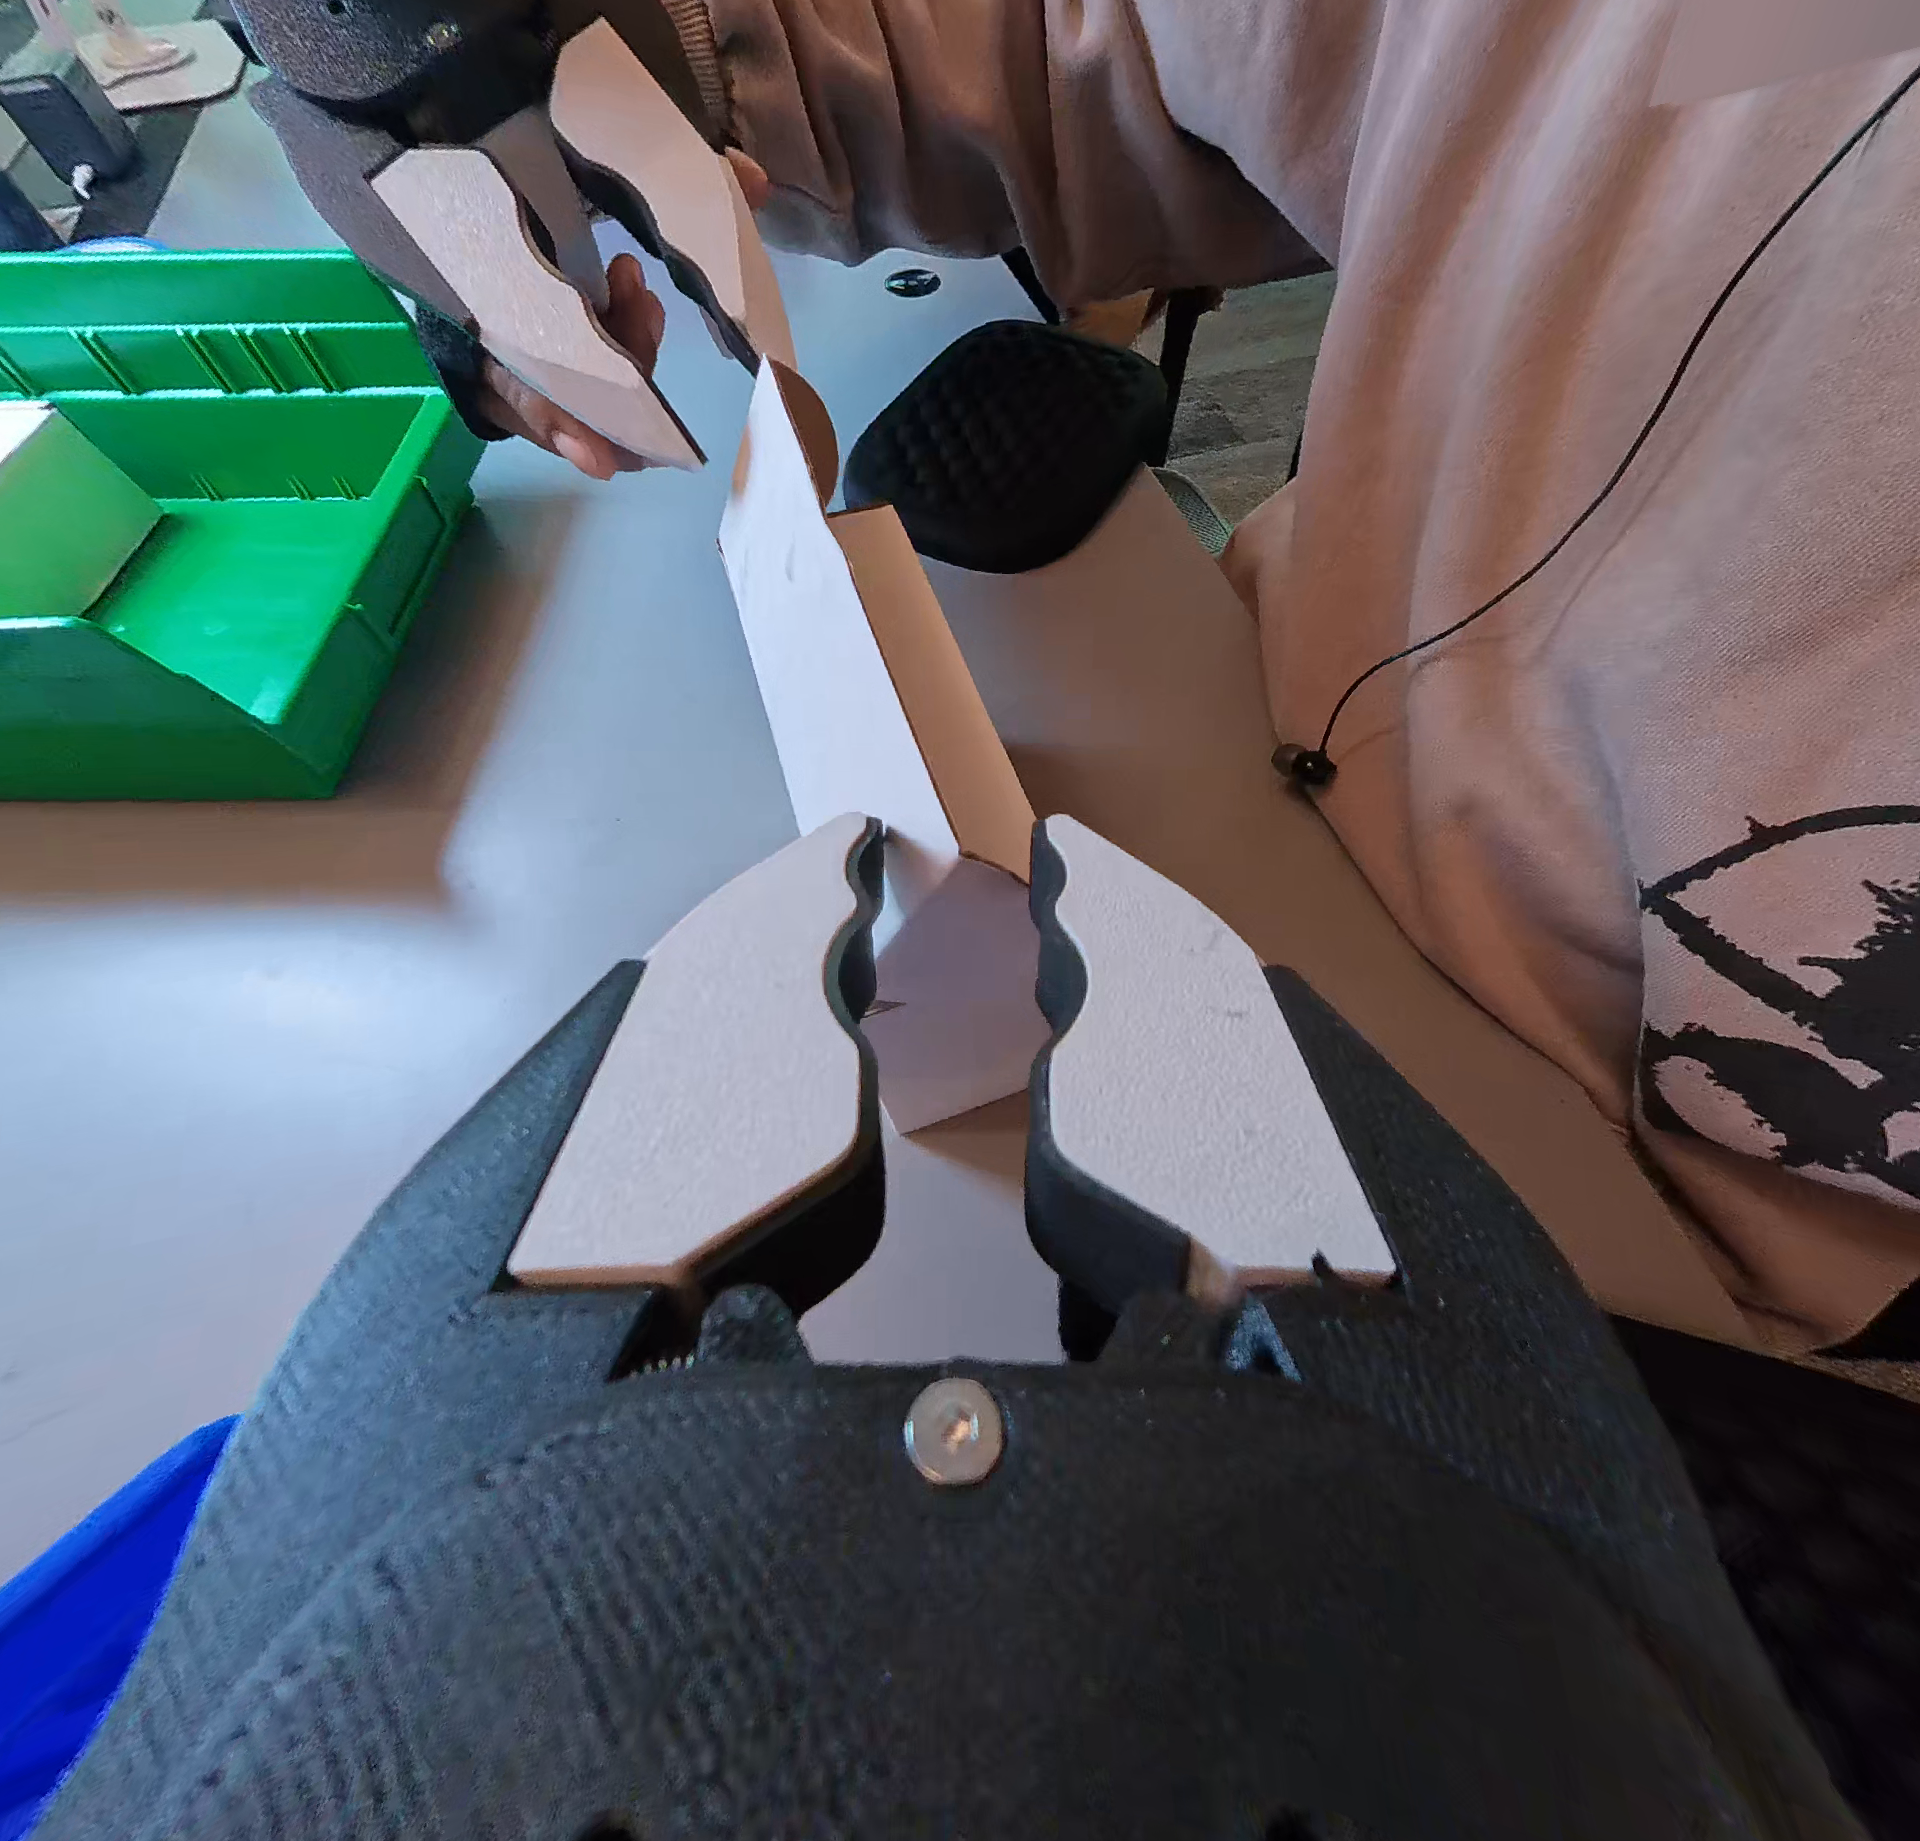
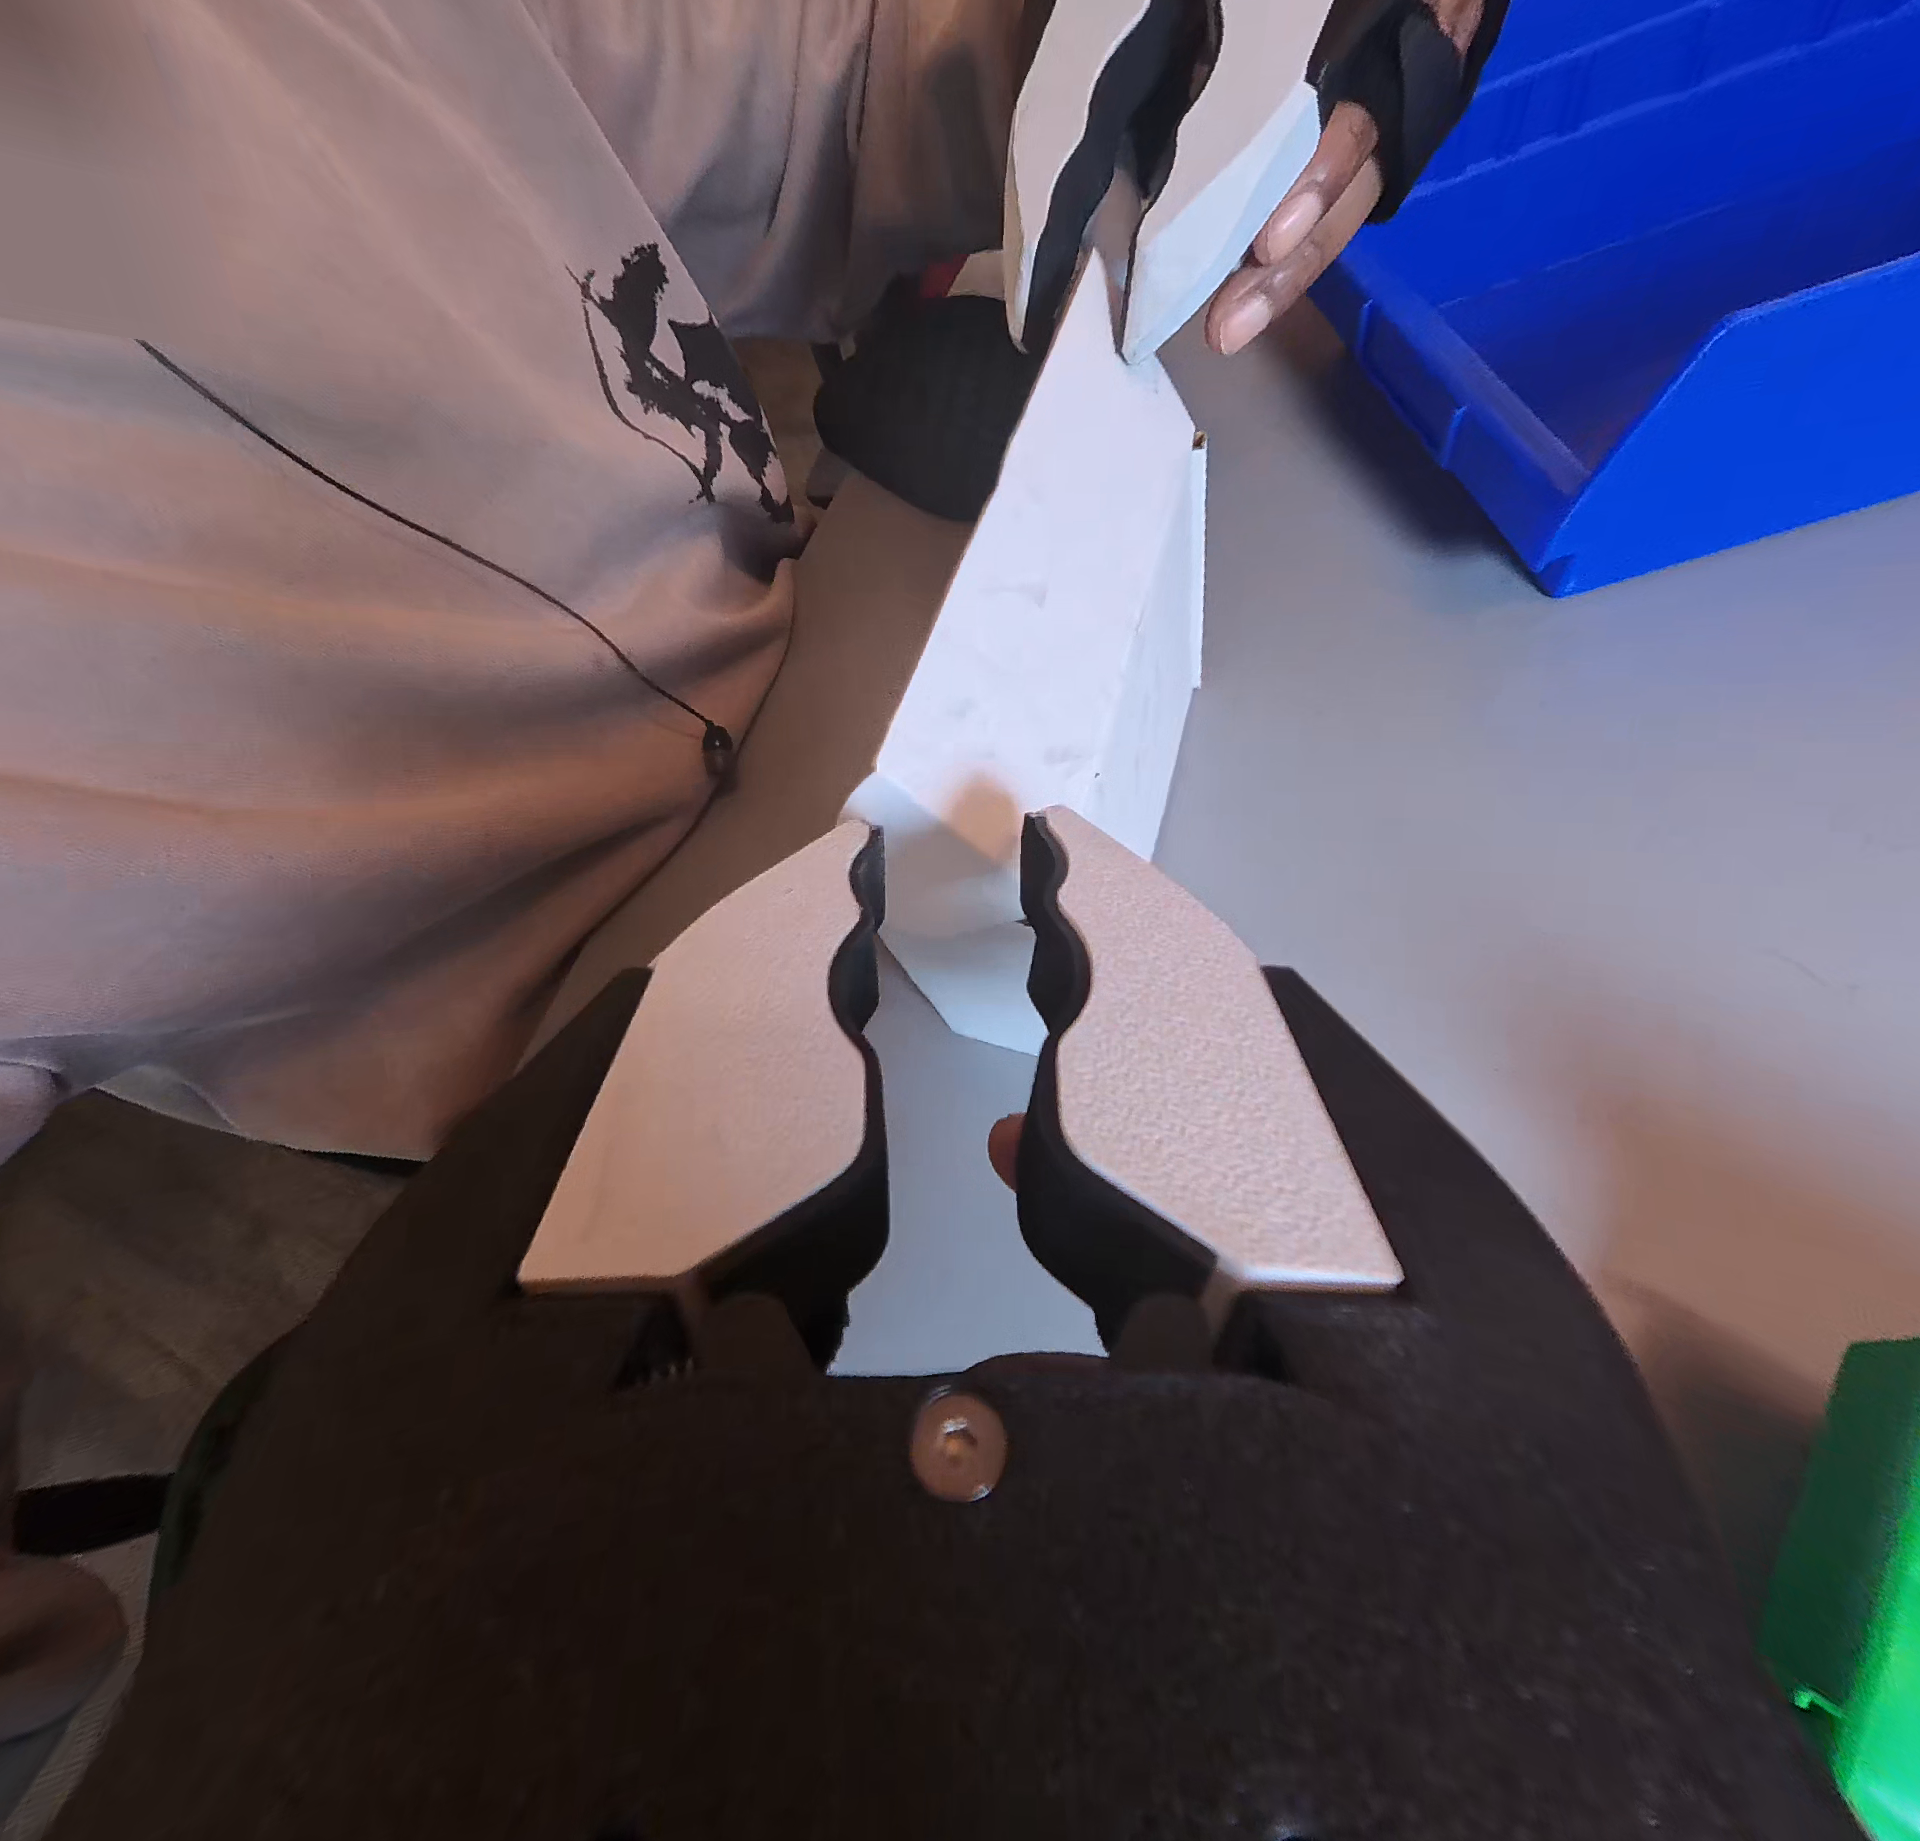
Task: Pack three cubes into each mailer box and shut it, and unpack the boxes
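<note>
A white mailer box (image 1: 831, 648) with a brown cardboard inside lies along the table edge next to the person. It stretches between my two grippers. My left gripper (image 1: 956, 835) is at its near end, jaws a little apart, with a folded end flap (image 1: 956, 981) between the fingers. My right gripper (image 2: 951, 835) straddles the other end flap (image 2: 956, 898) the same way. Each gripper also shows at the far end in the other view, the right one (image 1: 725, 415) and the left one (image 2: 1081, 347). The box (image 2: 1049, 596) looks white in the right wrist view. No cubes show.
A green bin (image 1: 239, 565) holding a white box (image 1: 62, 513) stands across the table, and its corner (image 2: 1860, 1583) shows in the right wrist view. A blue bin (image 2: 1662, 285) stands on the other side. The person's torso (image 1: 1558, 441) and a black chair seat (image 1: 997, 441) are beside the box. My right fingertips sit around 15 centimeters from my left ones.
</note>
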